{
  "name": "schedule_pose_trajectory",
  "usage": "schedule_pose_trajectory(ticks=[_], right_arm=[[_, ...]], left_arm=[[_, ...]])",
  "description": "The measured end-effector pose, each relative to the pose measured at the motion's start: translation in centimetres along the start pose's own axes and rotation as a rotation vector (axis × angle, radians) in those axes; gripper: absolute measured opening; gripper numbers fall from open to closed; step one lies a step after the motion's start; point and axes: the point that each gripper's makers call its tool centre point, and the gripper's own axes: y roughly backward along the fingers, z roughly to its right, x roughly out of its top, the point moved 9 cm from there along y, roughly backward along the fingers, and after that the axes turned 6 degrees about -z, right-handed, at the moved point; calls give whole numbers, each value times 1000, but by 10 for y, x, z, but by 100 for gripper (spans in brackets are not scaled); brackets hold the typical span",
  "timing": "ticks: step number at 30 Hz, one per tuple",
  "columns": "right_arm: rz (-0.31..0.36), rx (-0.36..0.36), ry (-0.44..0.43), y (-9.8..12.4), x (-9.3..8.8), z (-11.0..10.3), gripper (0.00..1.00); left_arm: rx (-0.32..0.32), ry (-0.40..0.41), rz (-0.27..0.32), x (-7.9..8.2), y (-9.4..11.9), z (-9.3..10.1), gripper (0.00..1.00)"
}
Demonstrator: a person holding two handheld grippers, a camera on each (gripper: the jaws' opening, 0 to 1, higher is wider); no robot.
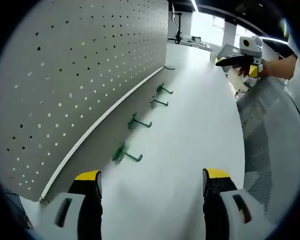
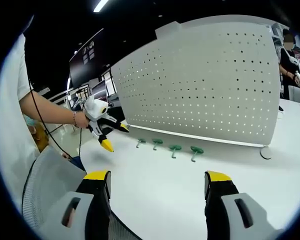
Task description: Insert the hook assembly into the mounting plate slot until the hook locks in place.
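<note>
Your left gripper (image 1: pixel 152 187) and right gripper (image 2: pixel 157 190) both gape wide, holding nothing. Four green hooks (image 1: pixel 126 154) lie on the white table (image 1: pixel 190 150) just before the pegboard (image 1: pixel 80 75). The pegboard's far end is cut off, and no writing is readable.

Each gripper has two black fingers (image 1: pixel 88 192) with yellow tips set in light grey housings with slotted openings. The right gripper (image 1: pixel 240 56) has a white body with yellow trim. The left gripper (image 2: pixel 106 131) trails a thin black cable. The person wears a white sleeve (image 2: pixel 12 115) and a wrist bracelet (image 2: pixel 74 119).
</note>
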Motion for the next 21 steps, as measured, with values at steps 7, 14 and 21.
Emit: schedule_pose_trajectory(ticks=[7,14,21], right_arm=[[4,-3,-7,0,1,2,74],[1,-6,-12,0,0,2,74],[-4,-7,-15,0,-1,2,74]], left_arm=[[-13,-90,-61,10,-9,-11,85],[-41,-187,-123,18,-17,-22,84],[-88,-279,-197,23,-24,-27,84]])
